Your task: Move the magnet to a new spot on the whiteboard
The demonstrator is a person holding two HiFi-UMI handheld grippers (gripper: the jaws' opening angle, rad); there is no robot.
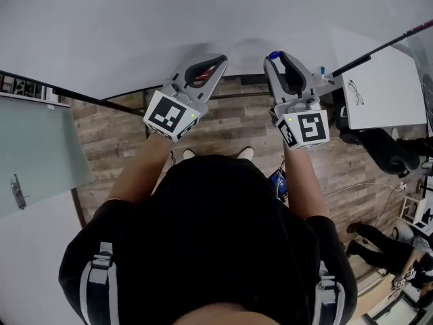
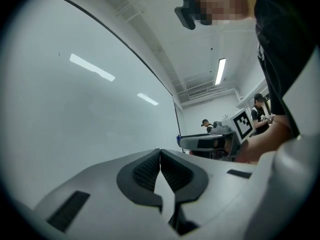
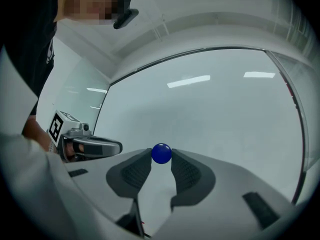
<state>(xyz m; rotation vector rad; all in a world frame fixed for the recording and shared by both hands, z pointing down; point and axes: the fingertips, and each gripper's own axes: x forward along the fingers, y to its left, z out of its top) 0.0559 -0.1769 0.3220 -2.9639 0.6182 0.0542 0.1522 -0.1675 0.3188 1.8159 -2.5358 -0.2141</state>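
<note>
The right gripper is clamped on the magnet. In the right gripper view, just below the middle of the frame, its two dark ribbed pads stand a little apart and pinch the magnet from either side at their very tips. The magnet is a small, smooth, round, deep blue ball. It sticks out slightly past the jaw tips and has the pale whiteboard behind it. Whether it touches the board cannot be told. In the head view the magnet shows as a blue dot at the far end of the right gripper, upper centre-right of the frame, against the lower edge of the whiteboard.

The left gripper is clenched with nothing in it. In the left gripper view its pads meet in a thin line at the tips, low in the centre of the frame. The whiteboard fills the left half of that view.
</note>
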